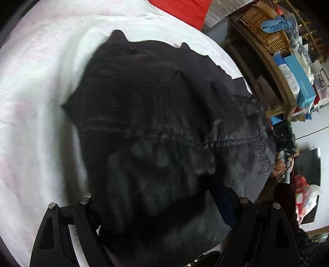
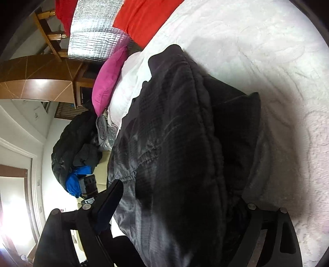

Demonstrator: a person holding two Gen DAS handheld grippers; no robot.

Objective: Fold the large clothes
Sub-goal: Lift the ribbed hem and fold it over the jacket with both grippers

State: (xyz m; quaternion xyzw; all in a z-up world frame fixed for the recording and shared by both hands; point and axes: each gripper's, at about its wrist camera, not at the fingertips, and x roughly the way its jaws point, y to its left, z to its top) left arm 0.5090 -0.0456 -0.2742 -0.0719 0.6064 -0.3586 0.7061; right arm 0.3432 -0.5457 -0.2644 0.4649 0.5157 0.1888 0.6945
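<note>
A large black quilted garment (image 1: 156, 106) lies on the white bedsheet (image 1: 37, 86), its near part lifted. My left gripper (image 1: 156, 197) is shut on its near edge; cloth bunches between the fingers and hides the tips. In the right wrist view the same garment (image 2: 185, 133) hangs from my right gripper (image 2: 181, 201), which is shut on its edge. One finger (image 2: 109, 203) shows at the left; the other is buried in cloth. The white bedsheet (image 2: 277, 71) lies beyond.
A red cloth (image 1: 185, 10) lies at the bed's far end. A wooden shelf (image 1: 273, 67) holds a wicker basket (image 1: 265, 30) and boxes. A pink pillow (image 2: 109, 80), a dark clothes pile (image 2: 76, 152) and a silver foil sheet (image 2: 92, 30) sit beside the bed.
</note>
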